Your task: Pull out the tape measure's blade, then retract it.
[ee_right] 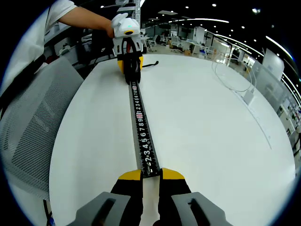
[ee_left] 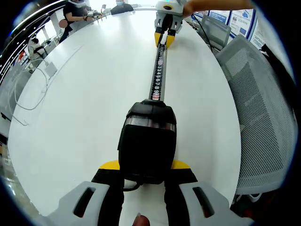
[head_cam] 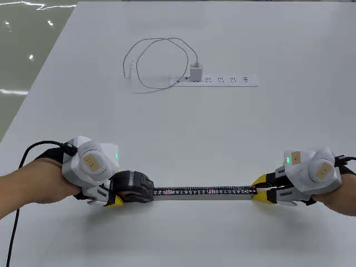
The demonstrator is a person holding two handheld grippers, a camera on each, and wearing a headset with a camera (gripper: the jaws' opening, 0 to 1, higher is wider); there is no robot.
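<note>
Gripping tape measure (head_cam: 133,186) w/ left gripper (head_cam: 115,197), pinching blade (head_cam: 206,191) tip w/ right gripper (head_cam: 260,190). Looks pulled out; abt halfway. Retract left to do.

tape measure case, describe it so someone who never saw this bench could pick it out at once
On the big white table, look to the near edge, where two grippers face each other. The left gripper clamps a chunky black case, from which a numbered blade runs to the right gripper. It is dark and blocky, unlike the flat white power strip farther back.
</note>
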